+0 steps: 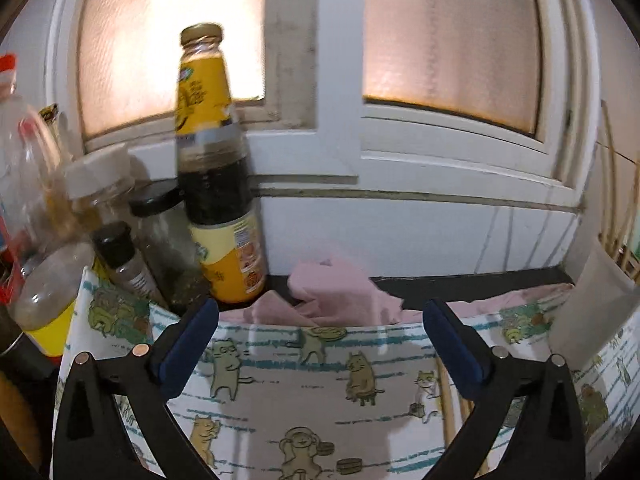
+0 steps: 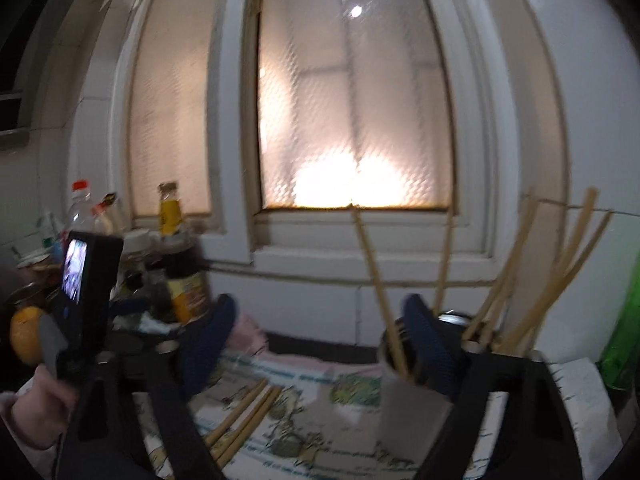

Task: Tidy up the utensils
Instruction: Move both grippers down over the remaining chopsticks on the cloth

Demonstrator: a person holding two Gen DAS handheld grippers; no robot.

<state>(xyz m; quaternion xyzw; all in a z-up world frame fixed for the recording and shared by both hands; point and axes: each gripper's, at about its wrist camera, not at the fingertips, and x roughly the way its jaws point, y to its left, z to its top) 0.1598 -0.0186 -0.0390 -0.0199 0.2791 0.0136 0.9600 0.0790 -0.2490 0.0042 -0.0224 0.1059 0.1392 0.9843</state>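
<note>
Blue-padded fingers of the left gripper [image 1: 320,344] stand spread wide above a cat-print cloth [image 1: 304,384], with nothing between them. Beyond the cloth's far edge lies a crumpled pink cloth [image 1: 340,292]. At far left stands a cluster of containers: a tall yellow-labelled sauce bottle [image 1: 212,168], a black-lidded jar [image 1: 168,240] and a small pepper grinder [image 1: 124,260]. A pale cup [image 1: 592,304] stands at the right edge of the cloth.

Right wrist view, blurred: the right gripper [image 2: 320,344] is spread, and no object is pinched. Its right finger [image 2: 428,344] stands just in front of a pale holder cup [image 2: 404,408] with upright chopsticks [image 2: 376,280] in it. More chopsticks [image 2: 552,272] lean in a second holder at far right. Loose chopsticks [image 2: 244,412] lie flat on the printed cloth [image 2: 328,432] at near left, between the fingers. A green bottle [image 2: 624,340] stands at the right edge. A person's hand [image 2: 36,412] holds the other device at near left.
</note>
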